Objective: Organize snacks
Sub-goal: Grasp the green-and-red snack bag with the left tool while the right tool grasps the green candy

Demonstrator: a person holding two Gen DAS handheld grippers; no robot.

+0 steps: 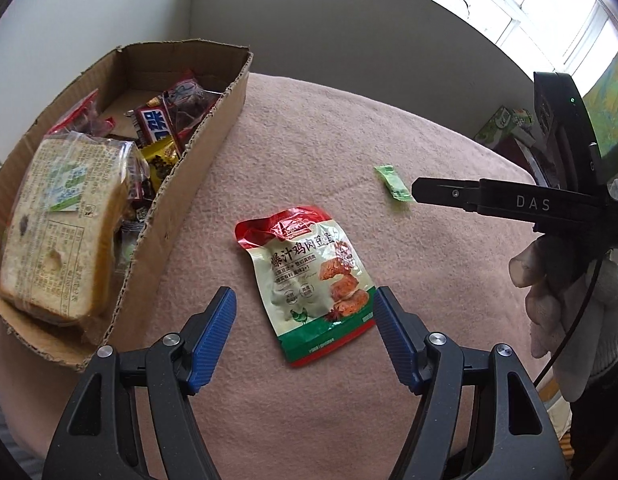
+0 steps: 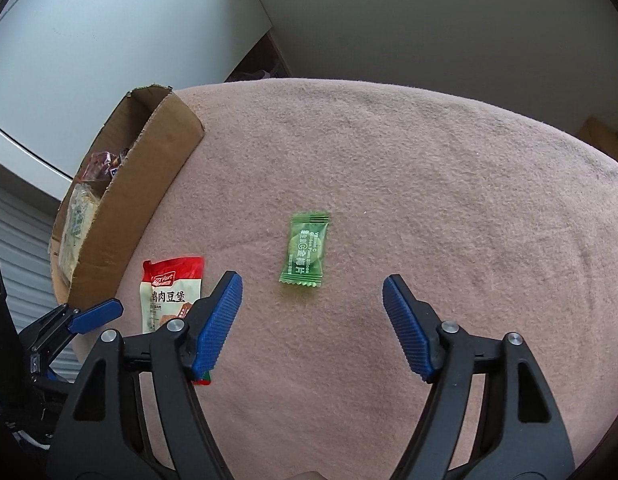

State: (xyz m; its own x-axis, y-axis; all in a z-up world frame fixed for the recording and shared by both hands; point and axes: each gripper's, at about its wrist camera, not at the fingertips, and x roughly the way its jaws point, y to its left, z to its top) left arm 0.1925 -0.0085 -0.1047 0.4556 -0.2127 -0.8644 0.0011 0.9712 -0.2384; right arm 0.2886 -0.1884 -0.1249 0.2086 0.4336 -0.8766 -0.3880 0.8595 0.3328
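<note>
Left gripper, jaws spread, hovers over a red-and-green snack pouch lying mid-table on the pink cloth, beside the snack-filled cardboard box at the left edge. Right gripper, also spread and empty, hangs above a green candy.

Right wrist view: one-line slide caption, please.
Open right gripper above green candy packet on pink cloth, cardboard box at left.

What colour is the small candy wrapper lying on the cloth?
Green with pale lettering; the candy wrapper shows best in the right wrist view.
</note>
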